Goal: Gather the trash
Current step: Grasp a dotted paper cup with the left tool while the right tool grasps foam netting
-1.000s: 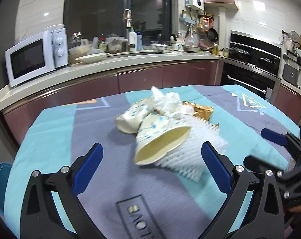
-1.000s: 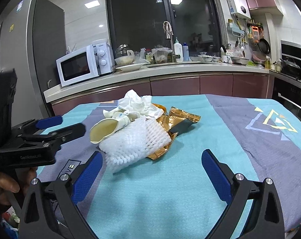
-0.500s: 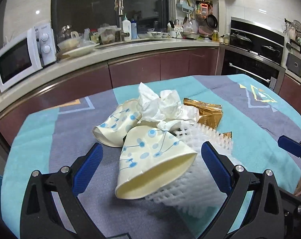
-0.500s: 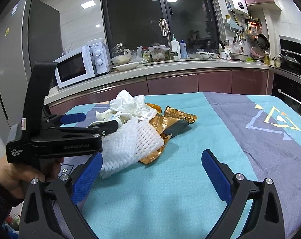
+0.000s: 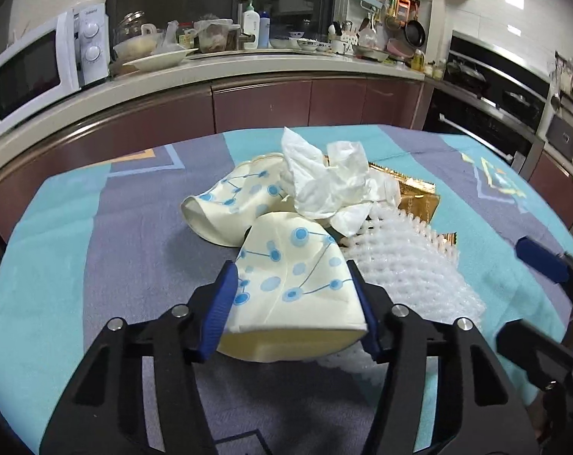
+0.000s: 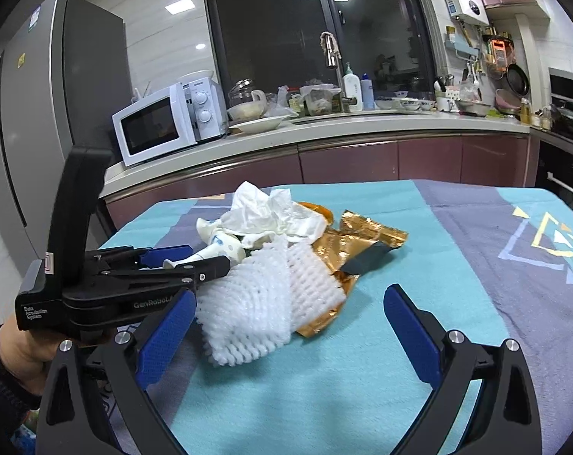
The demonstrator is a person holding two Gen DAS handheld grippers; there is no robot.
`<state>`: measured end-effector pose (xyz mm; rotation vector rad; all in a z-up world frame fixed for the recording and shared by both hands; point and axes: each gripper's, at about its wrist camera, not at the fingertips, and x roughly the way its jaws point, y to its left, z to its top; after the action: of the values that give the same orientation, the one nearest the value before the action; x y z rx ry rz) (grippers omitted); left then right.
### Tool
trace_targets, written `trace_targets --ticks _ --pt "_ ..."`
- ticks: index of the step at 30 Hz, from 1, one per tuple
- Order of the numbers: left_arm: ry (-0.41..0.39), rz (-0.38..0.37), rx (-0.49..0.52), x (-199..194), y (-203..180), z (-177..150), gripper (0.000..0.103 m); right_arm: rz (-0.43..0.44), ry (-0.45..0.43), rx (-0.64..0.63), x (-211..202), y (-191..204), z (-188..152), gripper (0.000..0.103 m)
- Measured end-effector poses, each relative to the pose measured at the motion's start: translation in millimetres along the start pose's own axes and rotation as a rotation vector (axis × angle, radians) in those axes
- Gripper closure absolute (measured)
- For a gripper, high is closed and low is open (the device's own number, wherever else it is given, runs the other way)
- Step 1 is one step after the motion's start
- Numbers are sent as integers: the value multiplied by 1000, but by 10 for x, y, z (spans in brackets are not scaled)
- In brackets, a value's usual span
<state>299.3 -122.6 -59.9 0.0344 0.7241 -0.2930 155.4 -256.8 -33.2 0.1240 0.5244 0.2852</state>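
Your left gripper (image 5: 292, 303) is closing w/ the near paper cup (image 5: 294, 284) between its jaws; both blue pads already sit against the cup's sides, near its open rim. That cup lies on its side, cream w/ blue dots and lines, mouth squashed flat and facing you. A 2nd cup (image 5: 233, 204) of the same print lies just behind it, mouth toward the table's left edge. Crumpled white tissue (image 5: 328, 182) sits on top of the pile, white foam netting (image 6: 263, 299) touches the held cup on its right, and a gold foil wrapper (image 6: 362, 235) lies under and behind the netting. All of it is mid-table on the teal and grey cloth (image 6: 362, 360). Your right gripper (image 6: 286, 326) hangs wide apart, nothing in it, jaws either side of the netting's near end.
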Motion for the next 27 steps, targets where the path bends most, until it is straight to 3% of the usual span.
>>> trace_targets --ticks 5,8,13,16,27 --pt "-11 -33 -31 -104 102 -33 58 51 44 12 114 31 8 23" --pt "-19 -51 -51 -195 151 -70 61 86 93 44 220 14 14 39" --pt "-43 -77 -82 -381 281 -127 68 130 146 57 316 24 0 73" --pt "-66 -76 -83 -499 341 -154 73 148 164 64 327 30 -20 83" --pt "-115 -98 -162 -873 640 -254 87 190 97 71 73 135 69 89"
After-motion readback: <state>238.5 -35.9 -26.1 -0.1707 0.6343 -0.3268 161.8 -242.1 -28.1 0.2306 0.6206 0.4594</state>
